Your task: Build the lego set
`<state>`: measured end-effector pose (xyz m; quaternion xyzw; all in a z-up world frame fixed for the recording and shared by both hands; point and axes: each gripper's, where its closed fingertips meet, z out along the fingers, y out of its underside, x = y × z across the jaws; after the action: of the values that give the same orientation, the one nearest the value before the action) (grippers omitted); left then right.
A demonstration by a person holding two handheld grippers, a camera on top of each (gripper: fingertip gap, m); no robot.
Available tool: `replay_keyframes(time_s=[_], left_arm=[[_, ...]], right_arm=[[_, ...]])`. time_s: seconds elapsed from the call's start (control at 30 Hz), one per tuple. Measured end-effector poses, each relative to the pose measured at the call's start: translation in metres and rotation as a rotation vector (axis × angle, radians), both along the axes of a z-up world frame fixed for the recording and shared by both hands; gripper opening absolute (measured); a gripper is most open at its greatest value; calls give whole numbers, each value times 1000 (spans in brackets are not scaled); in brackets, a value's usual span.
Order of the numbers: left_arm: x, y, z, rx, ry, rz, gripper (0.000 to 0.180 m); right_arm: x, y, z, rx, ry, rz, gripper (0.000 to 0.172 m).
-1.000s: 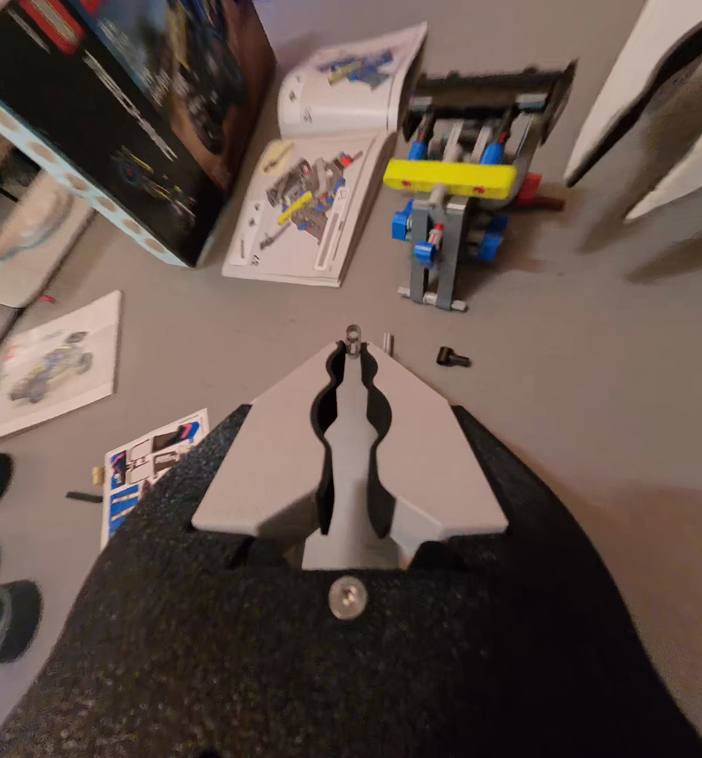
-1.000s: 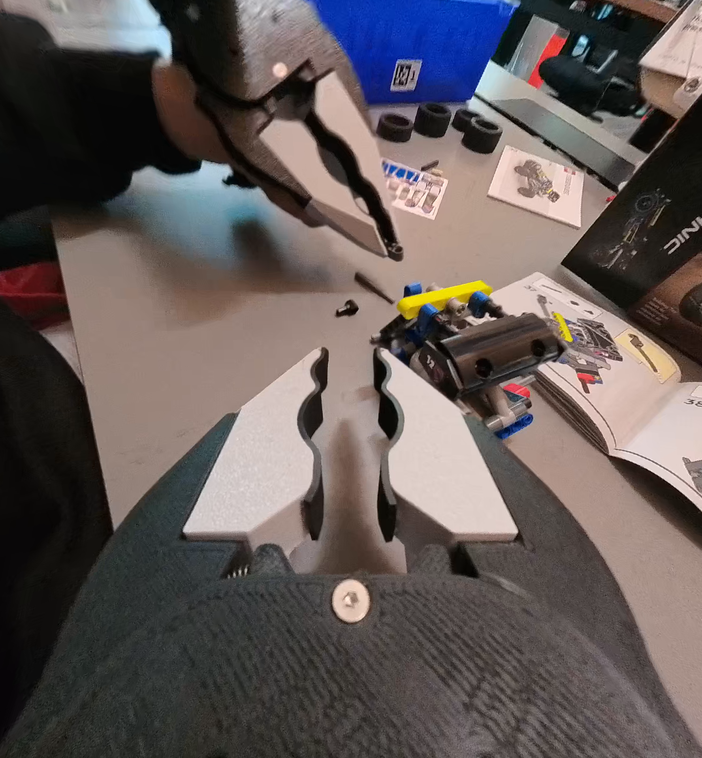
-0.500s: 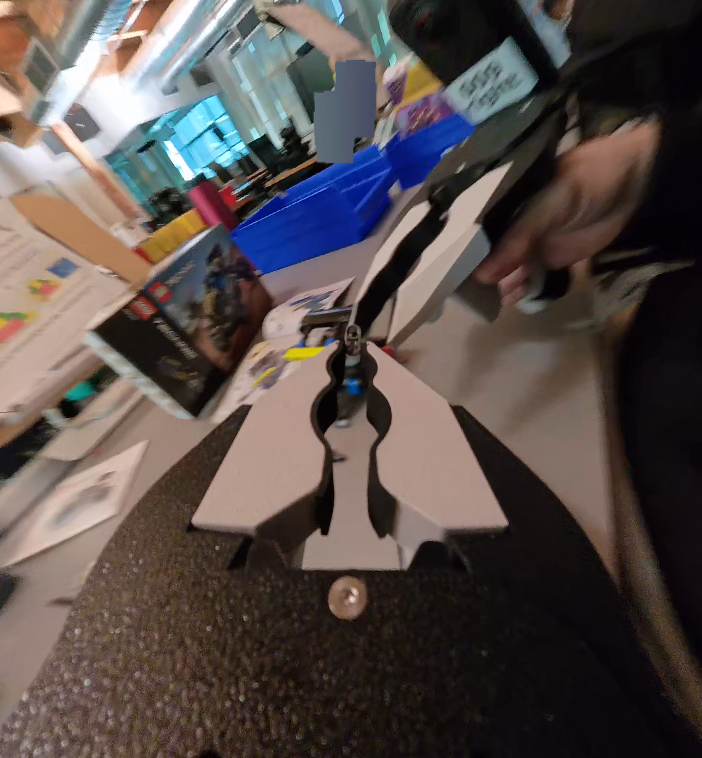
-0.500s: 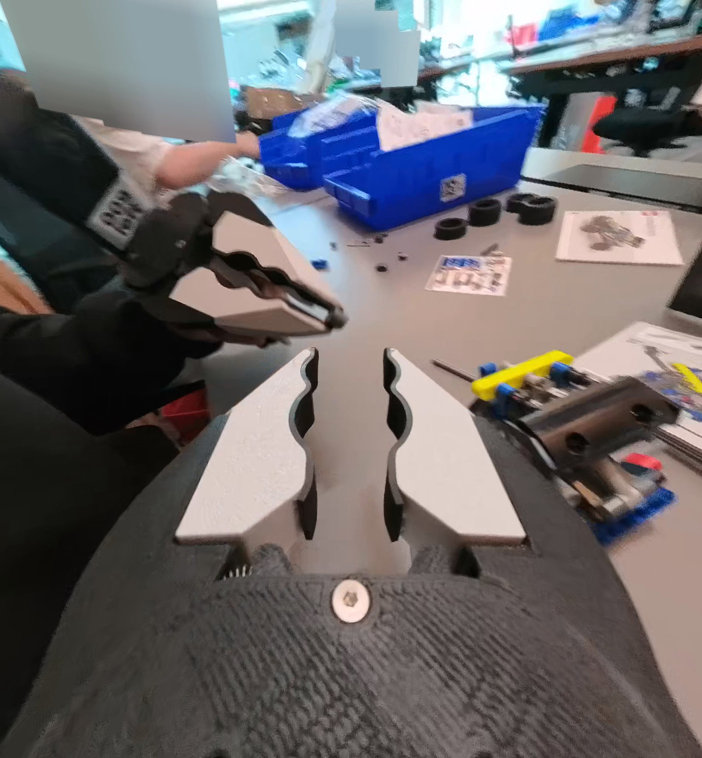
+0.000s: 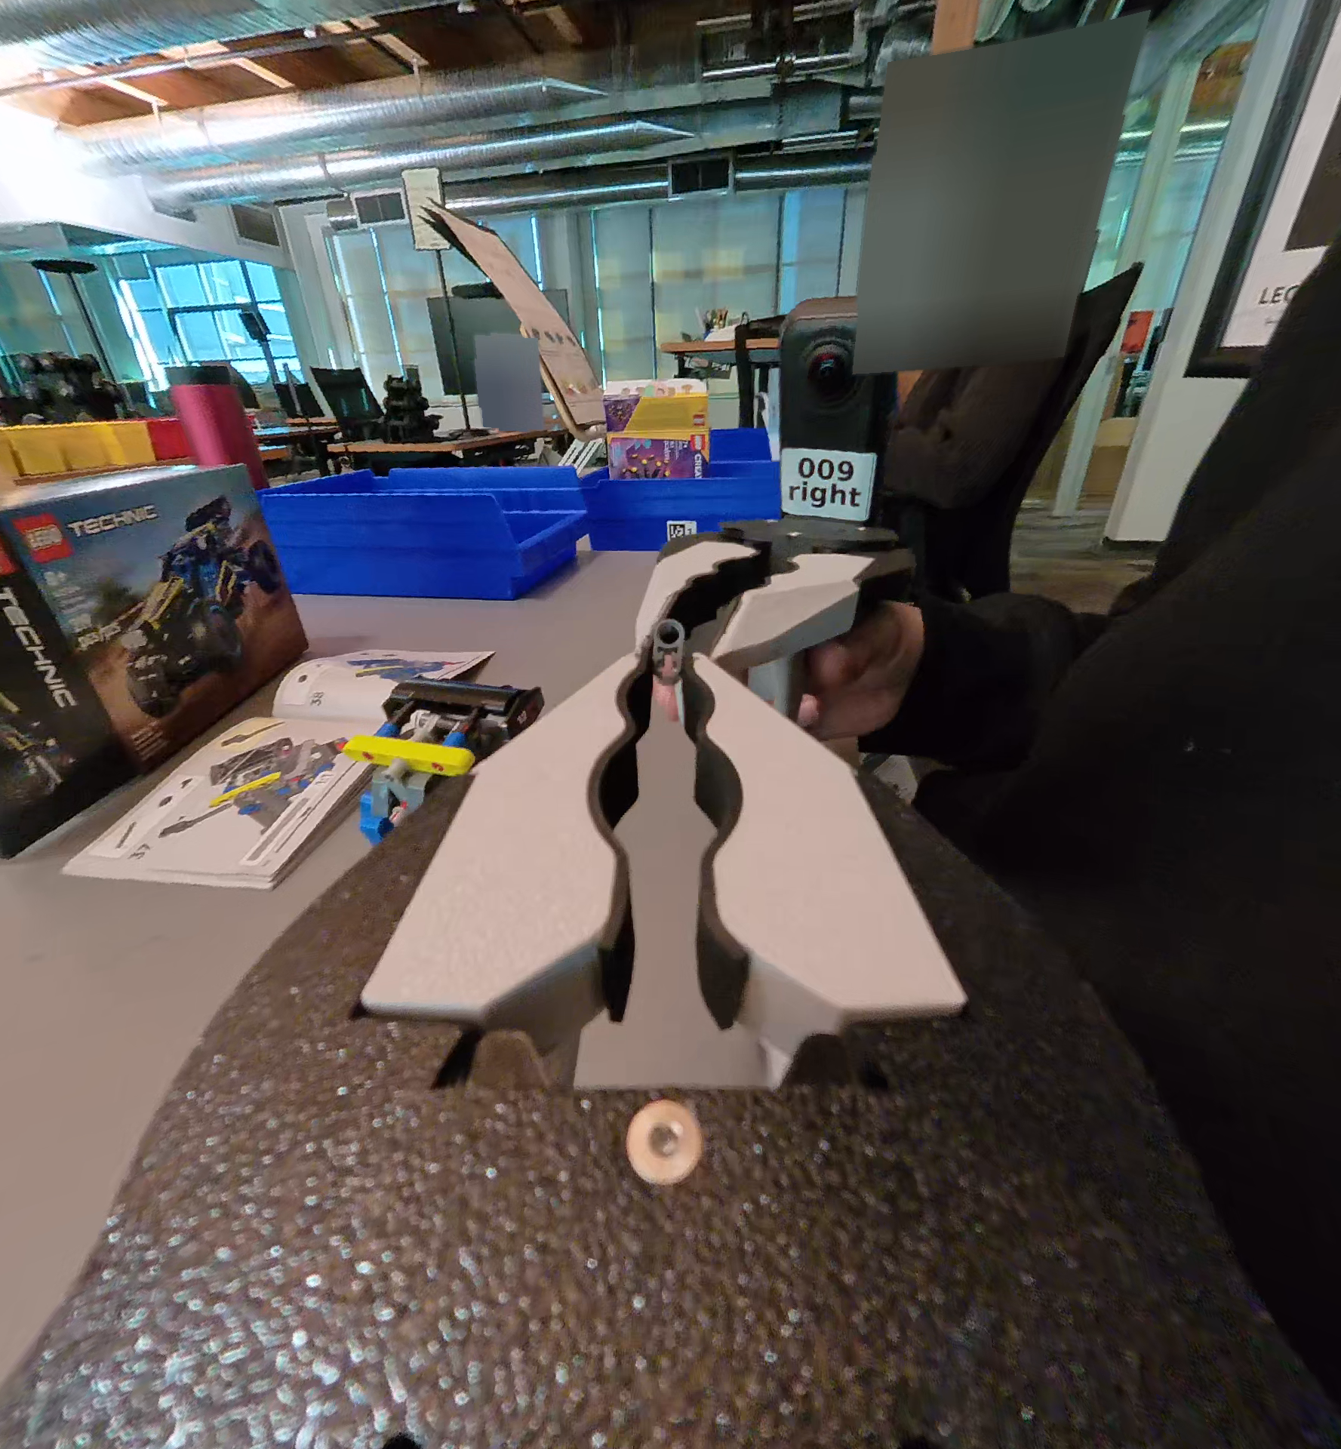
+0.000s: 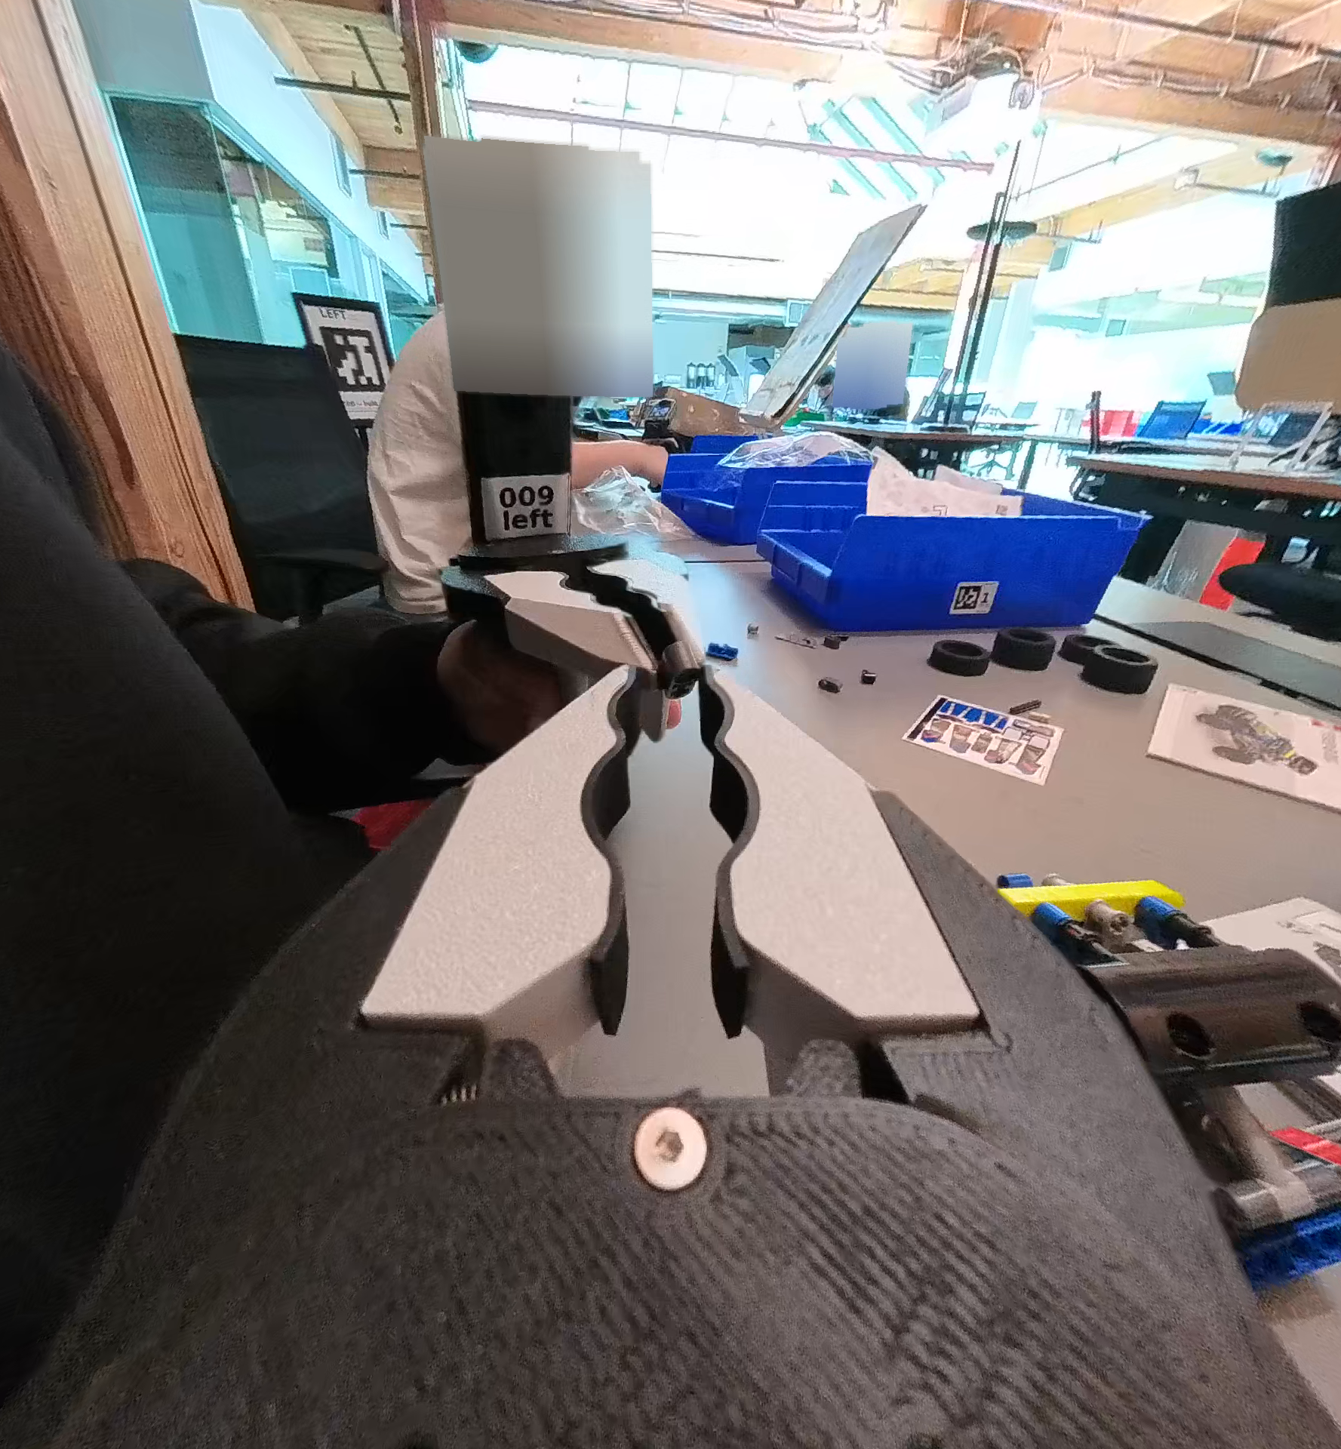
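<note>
Left wrist view: left hand-held gripper [image 5: 668, 666] clamped narrow on a small dark grey connector piece [image 5: 668, 643], held in the air above the worktop [image 5: 102, 980]. Right hand-held gripper [image 6: 668, 680] meets it tip to tip, jaws narrow around the same piece; pad contact cannot be told. Below, near the worktop's near edge: part-built model with yellow beam [image 5: 408, 754] on the open instruction booklet [image 5: 220, 815]. Farther off: 4 black tyres [image 6: 1043, 655], sticker sheet [image 6: 982, 739], blue bins [image 6: 941, 564].
</note>
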<state>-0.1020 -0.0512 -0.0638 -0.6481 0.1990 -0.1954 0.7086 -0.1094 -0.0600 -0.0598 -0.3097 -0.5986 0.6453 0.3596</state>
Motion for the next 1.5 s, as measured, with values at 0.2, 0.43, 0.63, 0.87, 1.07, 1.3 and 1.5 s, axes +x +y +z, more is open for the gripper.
replay_keyframes(time_s=[0.2,0.43,0.63,0.87,1.07,1.3,1.5], left_arm=[[-4,5,-11,-39,79,31,4],[-11,15,-23,-83,222,102,3],[-2,13,-28,-99,225,19,3],[-10,19,-43,-161,307,73,0],[-16,21,-47,-199,309,90,3],[-22,18,-66,-470,267,79,19],[-26,15,-96,-555,453,39,16]], right_arm=[[-1,9,-8,115,-3,-74,4],[-6,14,-19,204,-13,-139,10],[-4,10,-18,166,-19,-91,6],[-15,17,-33,371,-61,-200,5],[-20,29,-42,442,-124,-274,4],[-19,26,-87,703,-338,-237,5],[-20,21,-101,756,-423,-179,5]])
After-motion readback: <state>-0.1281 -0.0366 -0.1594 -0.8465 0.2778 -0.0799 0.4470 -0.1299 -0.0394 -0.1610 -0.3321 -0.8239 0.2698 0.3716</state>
